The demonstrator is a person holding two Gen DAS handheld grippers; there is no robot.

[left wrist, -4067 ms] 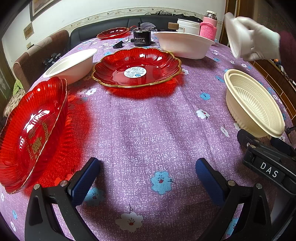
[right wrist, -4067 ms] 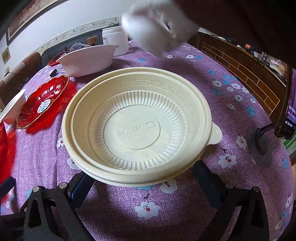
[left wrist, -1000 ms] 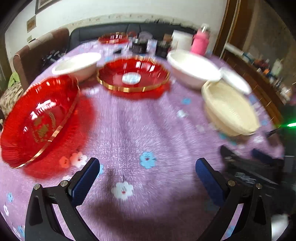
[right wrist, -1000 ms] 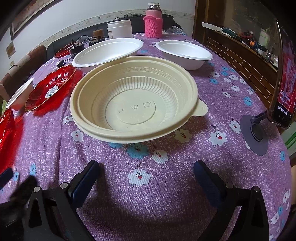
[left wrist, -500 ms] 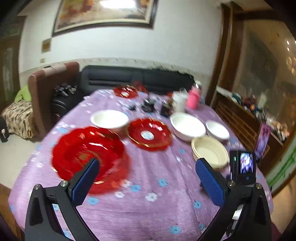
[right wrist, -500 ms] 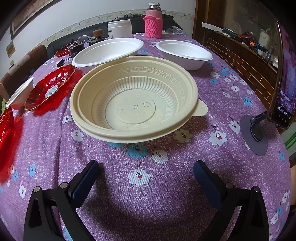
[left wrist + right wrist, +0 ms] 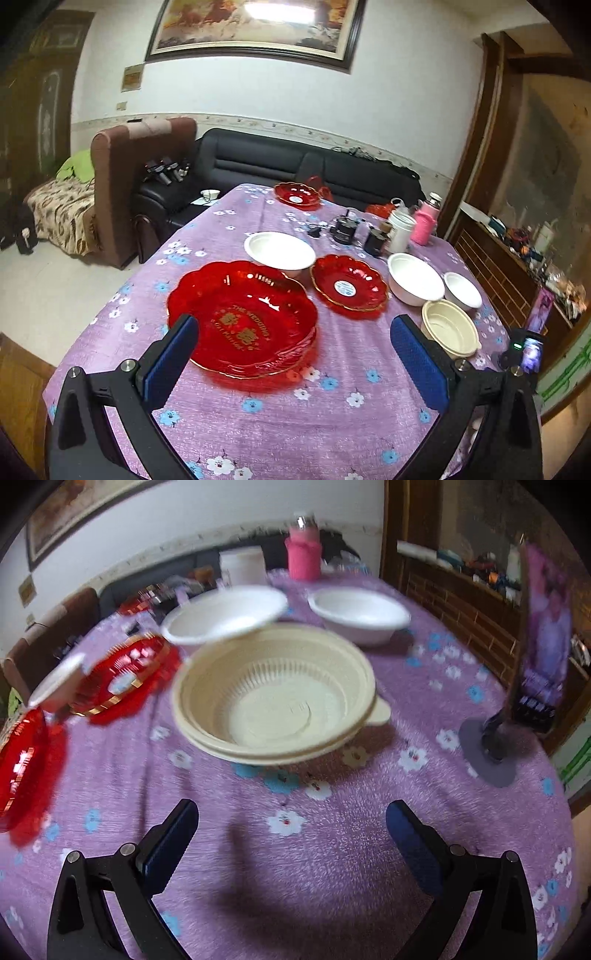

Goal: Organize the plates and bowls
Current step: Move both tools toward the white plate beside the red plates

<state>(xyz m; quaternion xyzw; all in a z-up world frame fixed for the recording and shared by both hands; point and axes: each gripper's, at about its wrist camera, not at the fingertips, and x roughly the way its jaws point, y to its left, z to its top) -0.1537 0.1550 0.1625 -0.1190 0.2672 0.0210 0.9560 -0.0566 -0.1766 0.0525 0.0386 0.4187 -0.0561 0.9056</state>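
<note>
Dim indoor light; right view motion-blurred; fisheye edges dark, warped.

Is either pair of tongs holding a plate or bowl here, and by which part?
Nothing is held. The left tongs and right tongs both stand open and empty.

The purple floral tablecloth (image 7: 332, 413) serves as the landmark. At its far end stand a pink bottle (image 7: 425, 221), a white canister (image 7: 402, 229) just beside it, and two dark cylindrical devices (image 7: 345, 229). At its right edge a phone (image 7: 546, 642) stands upright on a round-based stand (image 7: 487, 753). Beyond the cloth sit a black sofa (image 7: 295, 166) and a brown armchair (image 7: 122, 177). A framed painting (image 7: 255, 26) hangs on the wall above.
</note>
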